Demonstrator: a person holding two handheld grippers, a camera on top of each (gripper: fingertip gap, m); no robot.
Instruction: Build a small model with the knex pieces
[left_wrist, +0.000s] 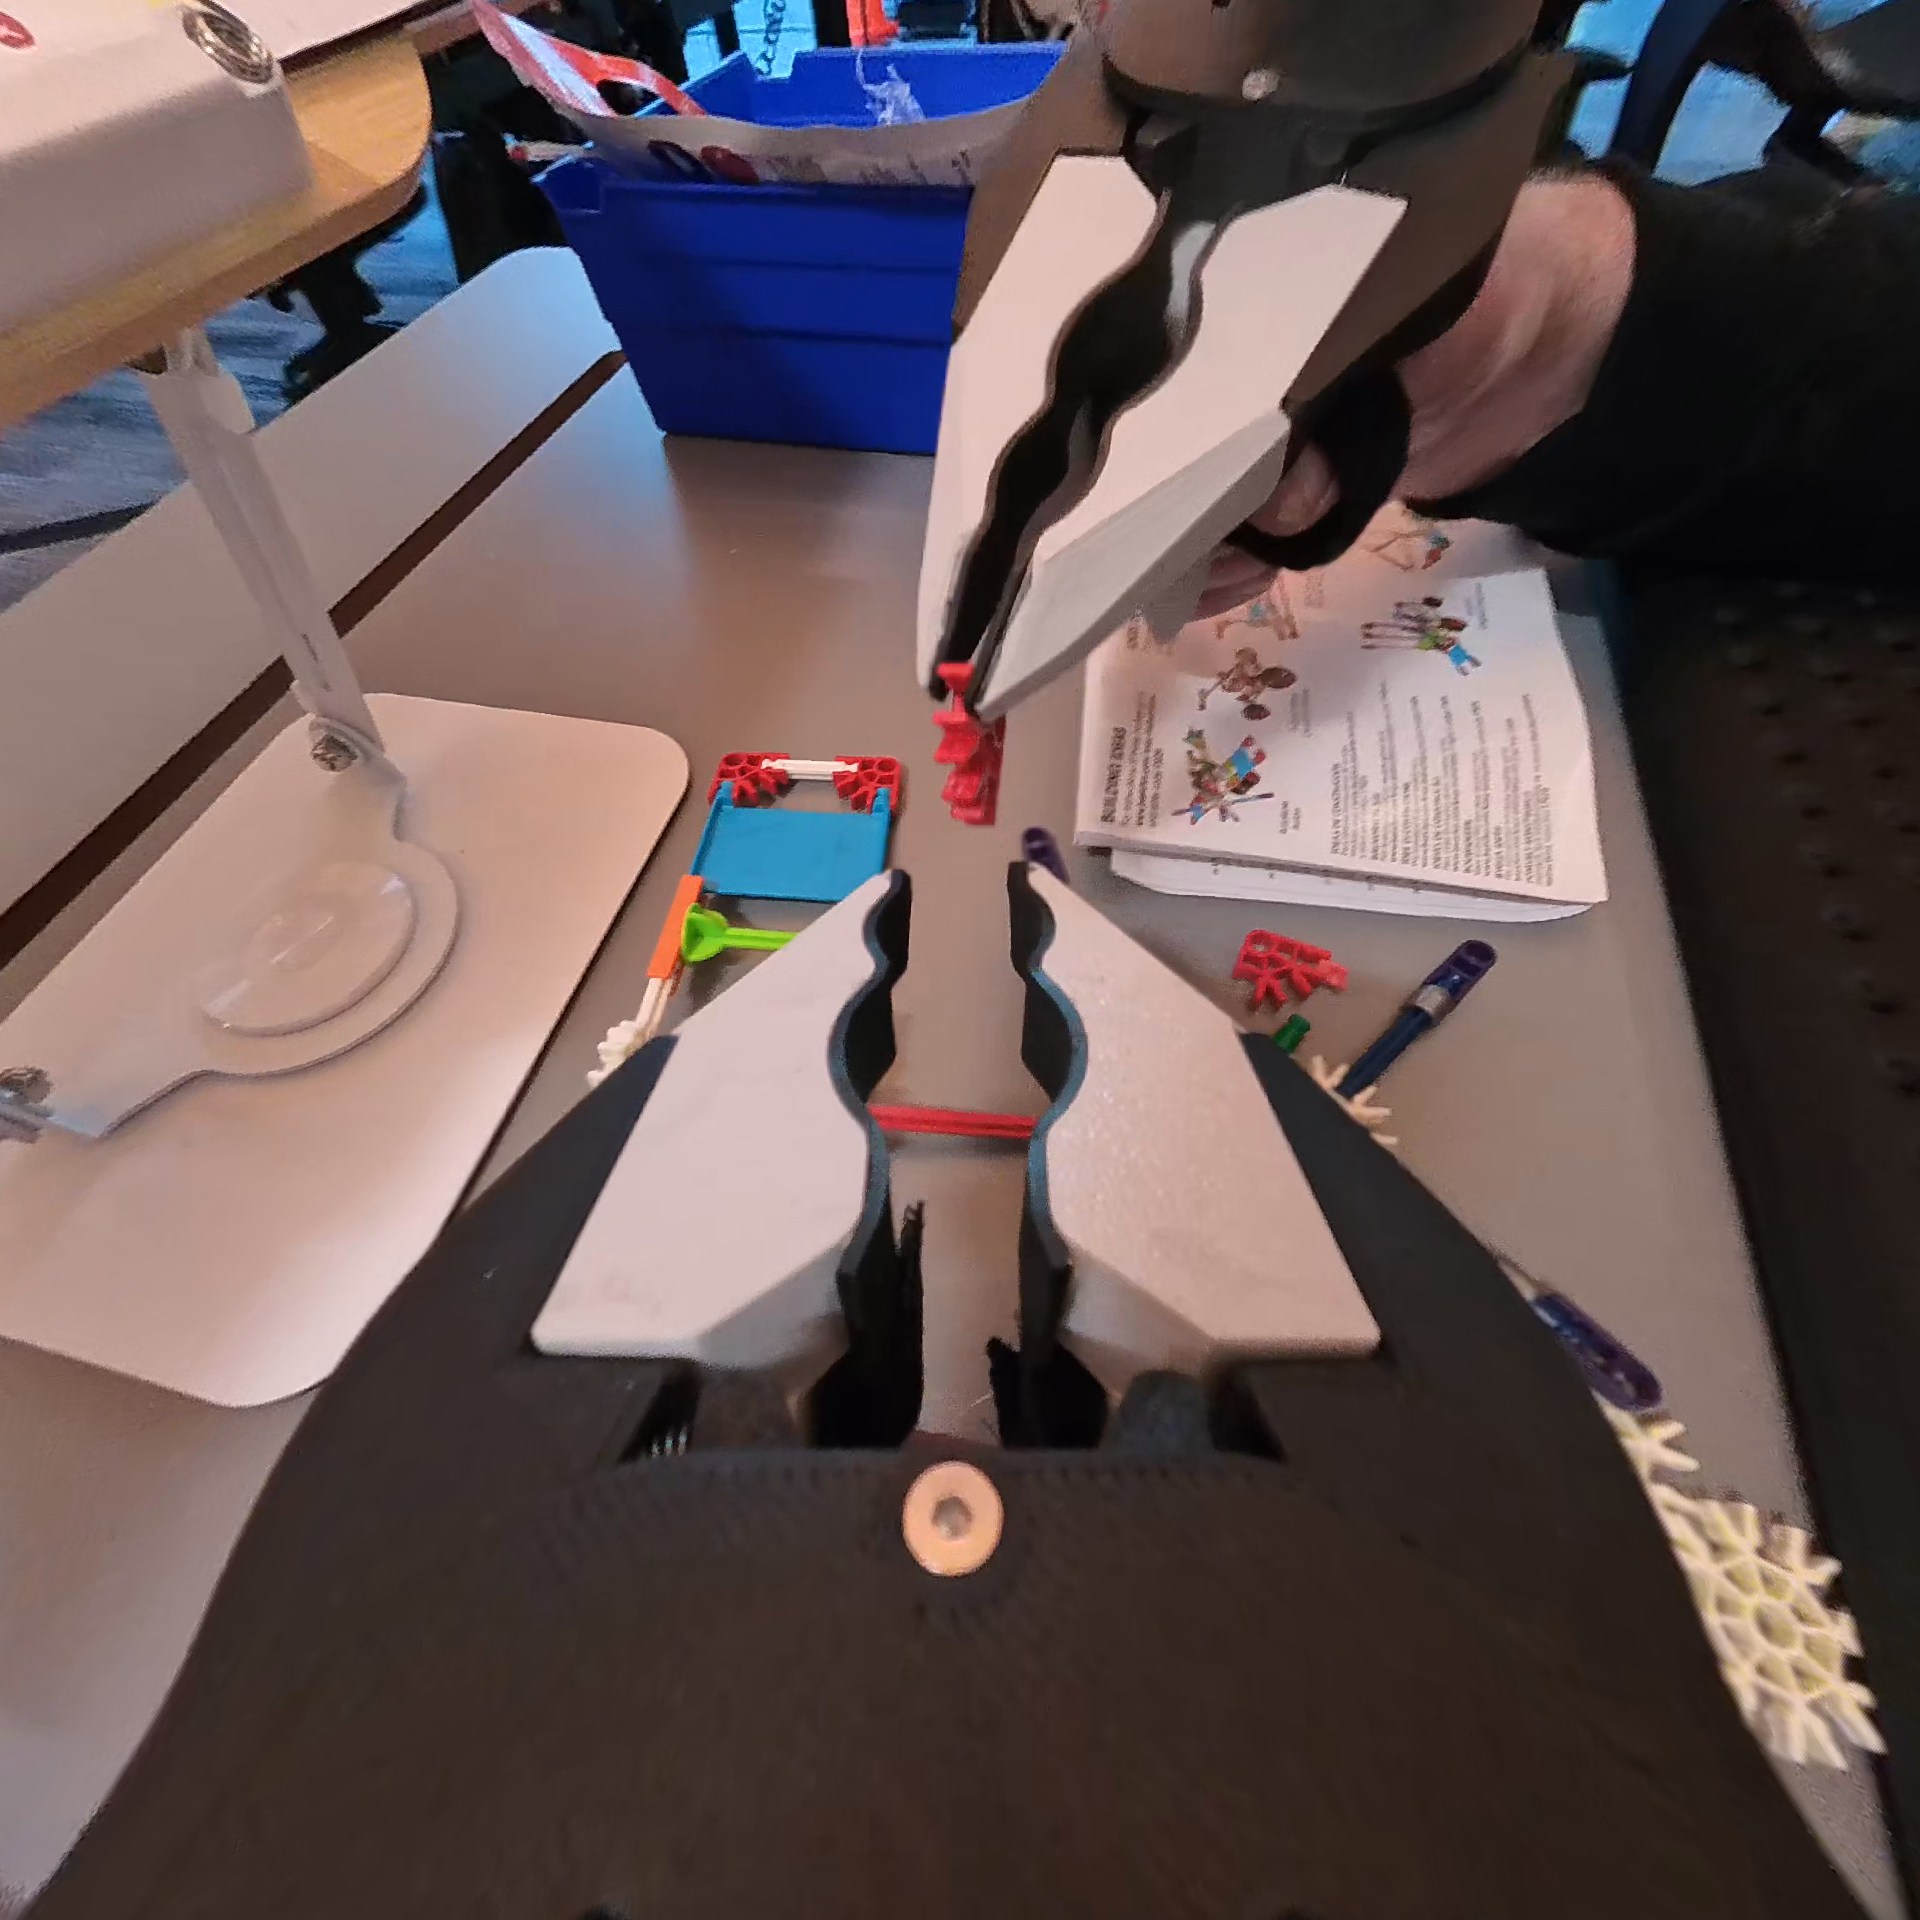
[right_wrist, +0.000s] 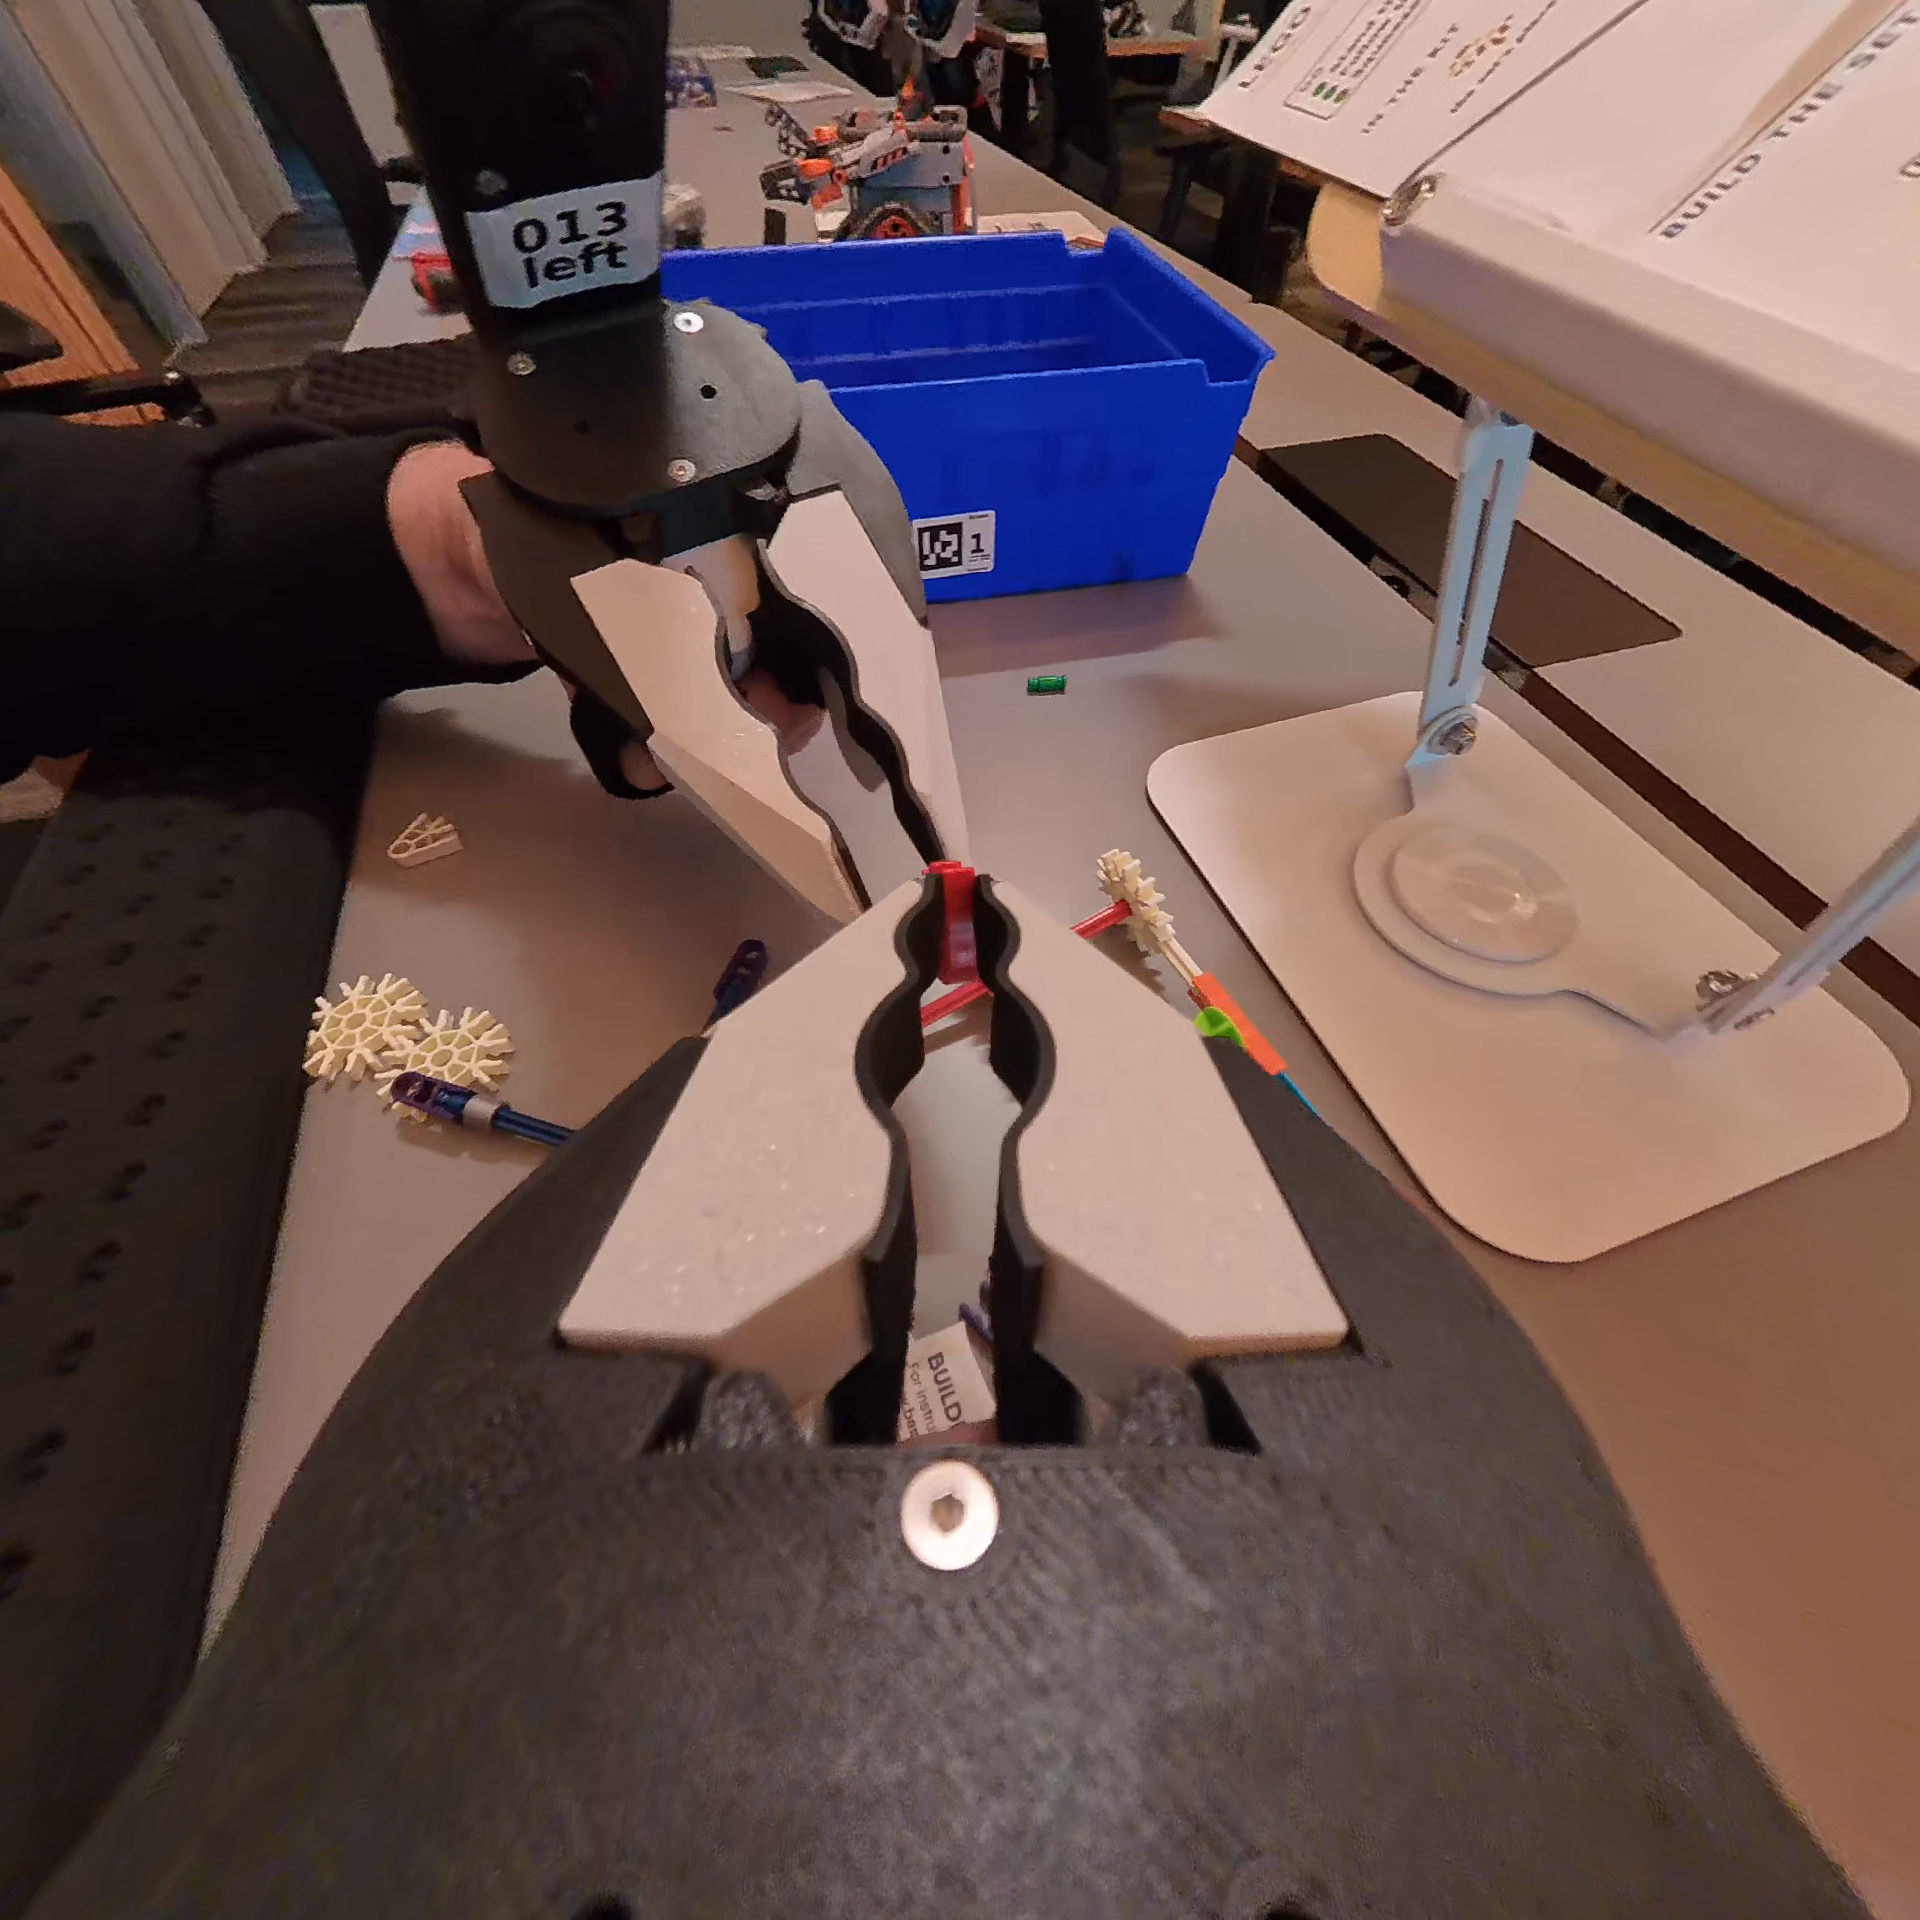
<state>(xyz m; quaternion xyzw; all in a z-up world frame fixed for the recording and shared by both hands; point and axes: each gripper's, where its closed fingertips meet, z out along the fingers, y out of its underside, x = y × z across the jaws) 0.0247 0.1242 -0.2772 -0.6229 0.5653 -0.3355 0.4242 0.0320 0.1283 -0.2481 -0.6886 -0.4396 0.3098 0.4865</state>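
My right gripper (right_wrist: 953, 891) is shut on a red toy connector (right_wrist: 951, 930) and holds it upright over the grey table (right_wrist: 1091, 769). In the left wrist view the right gripper (left_wrist: 961, 691) comes down from the top right with the red connector (left_wrist: 968, 764) hanging from its tips. My left gripper (left_wrist: 958, 888) is open and empty, its tips just short of that connector. A red rod (left_wrist: 951, 1122) lies crosswise under its fingers. It also shows in the right wrist view (right_wrist: 904, 883), at the upper left, held by a hand in a black sleeve.
A part-built toy with a blue panel (left_wrist: 790, 852), red corner connectors (left_wrist: 805, 779) and an orange rod (left_wrist: 665, 935) lies left of the grippers. A blue bin (right_wrist: 1039, 416) stands behind. A white stand base (right_wrist: 1558, 987), a booklet (left_wrist: 1340, 748), white snowflake pieces (right_wrist: 405, 1039) and a blue rod (right_wrist: 488, 1117) lie around. Only a small space, under 4 cm, lies between the two pairs of fingers.
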